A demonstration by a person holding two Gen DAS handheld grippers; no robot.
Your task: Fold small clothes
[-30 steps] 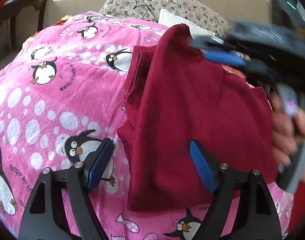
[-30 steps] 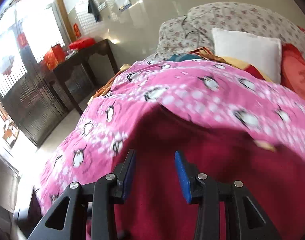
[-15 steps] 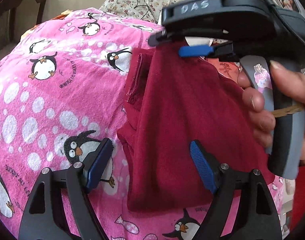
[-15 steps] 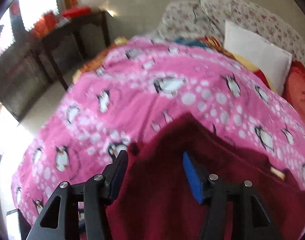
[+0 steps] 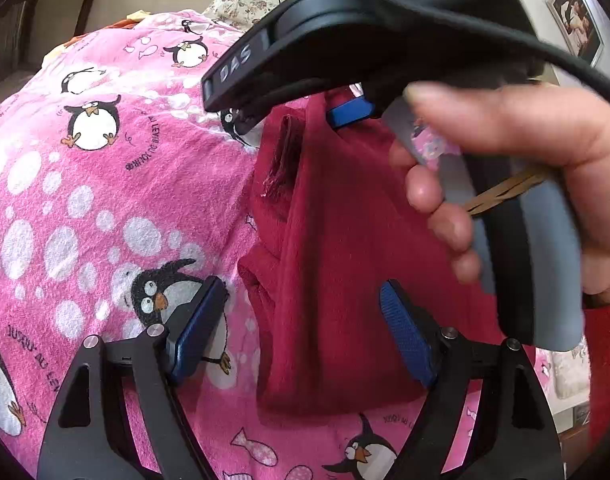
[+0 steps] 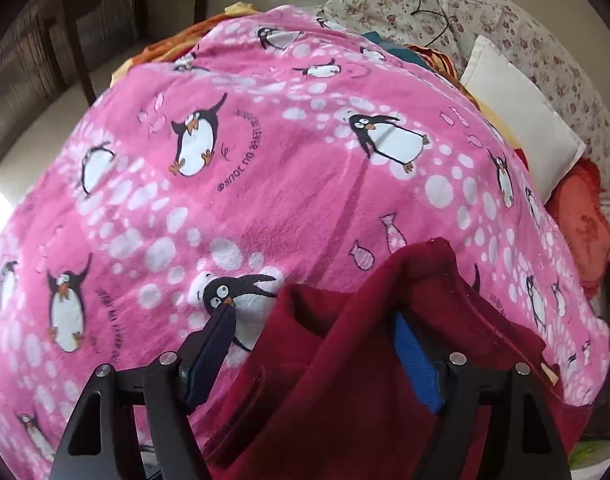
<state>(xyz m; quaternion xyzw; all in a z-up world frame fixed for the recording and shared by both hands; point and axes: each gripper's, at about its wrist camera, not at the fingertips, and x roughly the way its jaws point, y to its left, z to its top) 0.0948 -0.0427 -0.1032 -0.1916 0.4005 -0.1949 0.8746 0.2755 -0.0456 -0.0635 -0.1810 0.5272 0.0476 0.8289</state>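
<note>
Here the dark red garment [image 5: 337, 248] lies on the pink penguin blanket [image 5: 105, 200] that covers the bed, partly folded, with a narrow folded strip along its left edge. Its far end is lifted off the blanket and drapes over the blue pad of the right tool [image 6: 313, 360], as the right wrist view shows (the cloth covers the inner finger almost fully).

The right tool stands wide: the left finger [image 6: 209, 352] is over the blanket, touching no cloth, and the right finger [image 6: 419, 364] is under the raised fold. It is not clamped on the garment; the cloth only hangs across one finger. In the left wrist view this same tool comes from above, and the person's right hand [image 5: 505, 184] wraps its grey handle.

The left tool [image 5: 301, 340] is also wide. One blue pad [image 5: 193, 336] is over a penguin print beside the garment, and the other pad [image 5: 405, 340] is over the red cloth near its lower right part. I cannot tell if these pads touch the fabric.

Farther away, a white pillow [image 6: 521, 120] and flowered pillows [image 6: 405, 4] lie at the head of the bed.
</note>
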